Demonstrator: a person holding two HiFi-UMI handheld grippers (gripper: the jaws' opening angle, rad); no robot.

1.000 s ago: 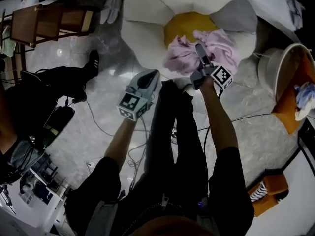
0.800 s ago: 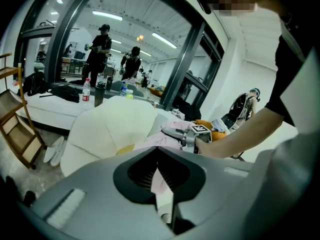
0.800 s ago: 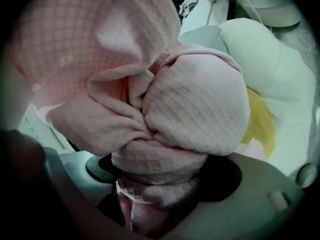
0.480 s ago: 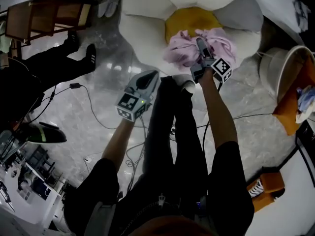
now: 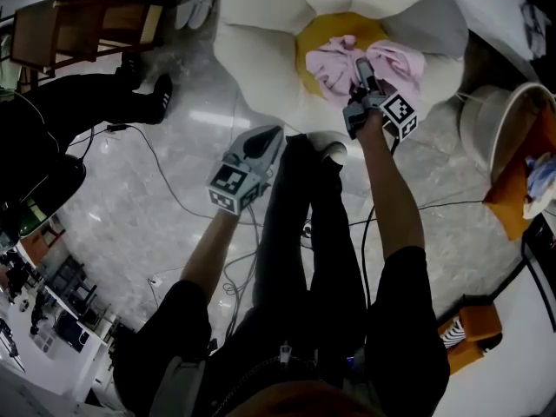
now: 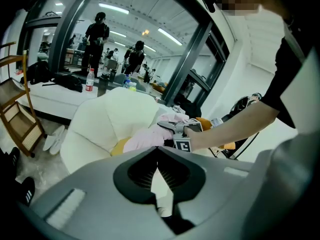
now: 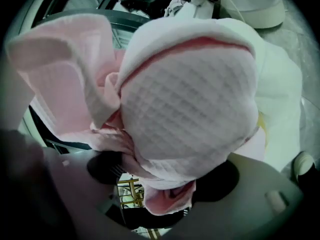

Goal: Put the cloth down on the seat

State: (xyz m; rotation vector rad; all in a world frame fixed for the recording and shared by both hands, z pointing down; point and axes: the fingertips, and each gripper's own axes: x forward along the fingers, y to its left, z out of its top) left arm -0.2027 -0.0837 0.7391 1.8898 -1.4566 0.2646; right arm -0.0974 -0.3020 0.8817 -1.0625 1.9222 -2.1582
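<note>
Left gripper [image 5: 265, 139]: hangs low over the floor, well short of the seat [image 5: 261, 50], jaws pressed together on nothing. No part in the work.

Cloth [image 5: 334, 57], pink waffle weave: a second ago it is bunched toward the seat's near edge; now it lies further in, heaped over the yellow centre.

Right gripper [image 5: 365, 69]: has pushed forward with the cloth and sits at its near side. Jaws stand wide but are closing, with a loose fold of fabric between them that the pads do not squeeze.

Judgement: the cloth appears delivered. What remains is backing out without snagging that fold.
</note>
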